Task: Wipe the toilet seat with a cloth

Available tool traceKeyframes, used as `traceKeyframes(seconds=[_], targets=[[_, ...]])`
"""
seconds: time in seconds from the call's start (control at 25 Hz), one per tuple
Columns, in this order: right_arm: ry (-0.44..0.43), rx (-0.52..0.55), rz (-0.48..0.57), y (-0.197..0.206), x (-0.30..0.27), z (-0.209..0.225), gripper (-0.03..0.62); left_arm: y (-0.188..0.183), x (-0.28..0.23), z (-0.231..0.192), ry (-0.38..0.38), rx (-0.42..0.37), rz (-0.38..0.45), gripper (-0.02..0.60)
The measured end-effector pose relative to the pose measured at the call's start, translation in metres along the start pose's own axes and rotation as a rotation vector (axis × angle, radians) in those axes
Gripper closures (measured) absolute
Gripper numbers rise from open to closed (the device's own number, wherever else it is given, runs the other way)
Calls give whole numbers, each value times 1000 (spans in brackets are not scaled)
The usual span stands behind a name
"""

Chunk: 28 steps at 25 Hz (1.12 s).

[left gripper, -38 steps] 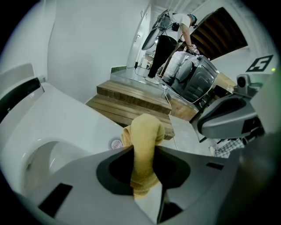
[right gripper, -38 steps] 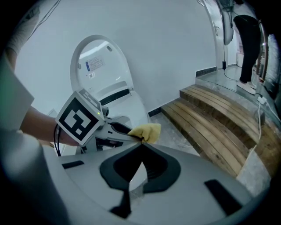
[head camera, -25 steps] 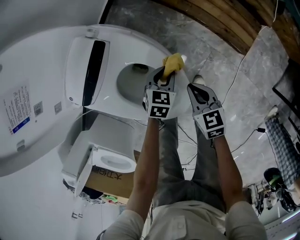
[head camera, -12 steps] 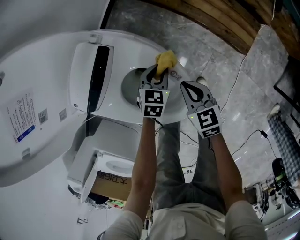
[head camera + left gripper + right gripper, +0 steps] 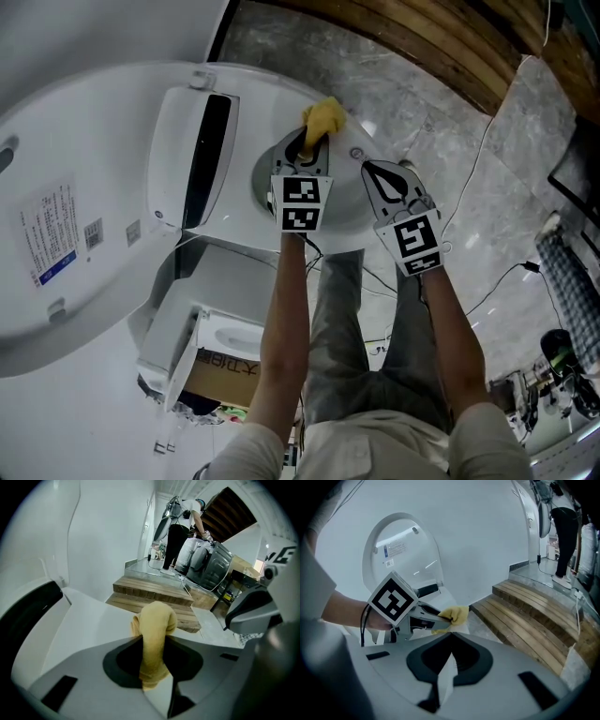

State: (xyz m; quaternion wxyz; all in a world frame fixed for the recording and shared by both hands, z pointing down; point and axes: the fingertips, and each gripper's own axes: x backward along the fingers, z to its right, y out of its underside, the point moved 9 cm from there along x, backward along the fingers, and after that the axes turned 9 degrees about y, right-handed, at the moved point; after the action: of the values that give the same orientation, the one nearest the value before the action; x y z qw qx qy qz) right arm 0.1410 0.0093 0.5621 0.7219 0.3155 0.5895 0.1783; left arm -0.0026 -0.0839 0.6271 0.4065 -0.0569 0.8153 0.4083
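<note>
The yellow cloth (image 5: 322, 119) is lying against the seat (image 5: 349, 208) on its far rim, the side toward the wooden steps (image 5: 534, 616), and appears to be touching the white surface there. One end is bunching up beyond the seat's edge, and the other is running back into the left tool (image 5: 309, 150). The left tool is clenching the cloth, its jaws pinched on the yellow strip, as the left gripper view is showing plainly. It is reaching across the seat's opening, with the bowl (image 5: 274, 176) showing grey under it.

The right tool (image 5: 375, 173) is hovering over the near front part of the seat, just beside the left tool and apart from the cloth. Its jaws are pressed together with nothing between them.

The lid (image 5: 75, 206) is standing raised behind the seat, bearing a printed label. A grey marbled floor (image 5: 441, 122) is spreading beyond the seat's front. Past the steps, well apart from the seat, a person (image 5: 177, 541) in dark trousers is standing.
</note>
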Motion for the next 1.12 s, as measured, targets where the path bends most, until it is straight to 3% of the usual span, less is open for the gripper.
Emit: traceKeyframes(seconds=[0.16, 0.32, 1.12], targets=[[33, 64, 2, -5, -6, -3, 586, -2, 5, -11, -31, 6, 7, 460], [37, 50, 26, -18, -15, -6, 586, -1, 12, -23, -64, 13, 9, 460], [-48, 135, 38, -46, -39, -47, 588, 23, 59, -65, -193, 76, 28, 463]])
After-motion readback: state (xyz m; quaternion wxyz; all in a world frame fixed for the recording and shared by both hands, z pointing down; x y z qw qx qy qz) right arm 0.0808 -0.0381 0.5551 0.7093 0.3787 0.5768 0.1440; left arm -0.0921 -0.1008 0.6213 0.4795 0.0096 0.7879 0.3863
